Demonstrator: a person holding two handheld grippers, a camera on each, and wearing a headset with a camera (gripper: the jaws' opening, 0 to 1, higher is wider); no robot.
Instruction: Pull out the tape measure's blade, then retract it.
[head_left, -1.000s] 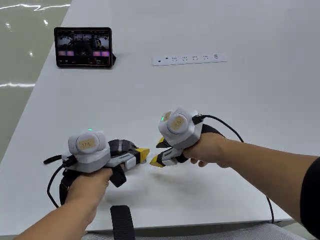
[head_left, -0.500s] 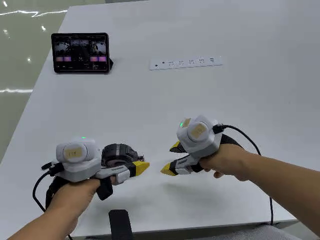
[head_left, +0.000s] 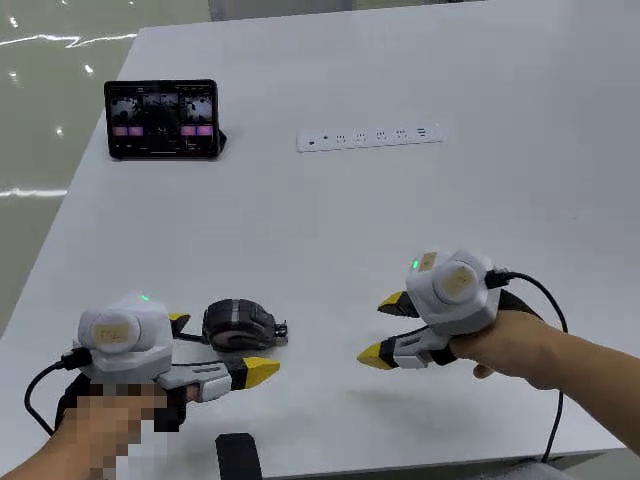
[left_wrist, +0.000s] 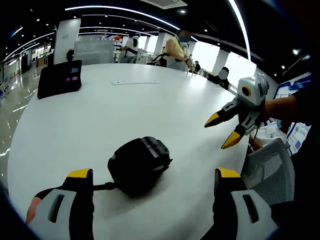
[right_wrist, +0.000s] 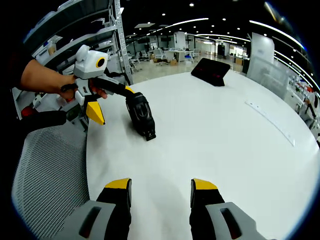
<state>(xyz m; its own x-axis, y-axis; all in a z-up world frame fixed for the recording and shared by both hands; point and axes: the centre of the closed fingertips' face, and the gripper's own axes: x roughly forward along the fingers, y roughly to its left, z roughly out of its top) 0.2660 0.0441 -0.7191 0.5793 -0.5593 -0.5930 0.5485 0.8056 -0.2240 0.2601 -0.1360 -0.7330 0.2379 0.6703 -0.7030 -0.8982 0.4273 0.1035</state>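
Tape measure (head_left: 238, 322) within left hand-held gripper (head_left: 218, 344), jaws wide, right hand-held gripper (head_left: 383, 327) parted, empty

The left gripper (head_left: 225, 345) and the right gripper (head_left: 382, 328) are built alike: a rounded white-grey housing (head_left: 440, 300) with a round tan label (head_left: 458, 280) on top and a small green light (head_left: 414, 265) at its edge. Grey jaws with black trim run out from the housing to yellow tips (head_left: 375, 355). A black cable (head_left: 535, 283) leaves the back of each housing.

Black tape measure (head_left: 240, 324); left hand-held gripper (head_left: 222, 343) and right hand-held gripper (head_left: 381, 328) white-grey, yellow tips; white table (head_left: 400, 220); black tablet (head_left: 162, 118); white power strip (head_left: 370, 136).
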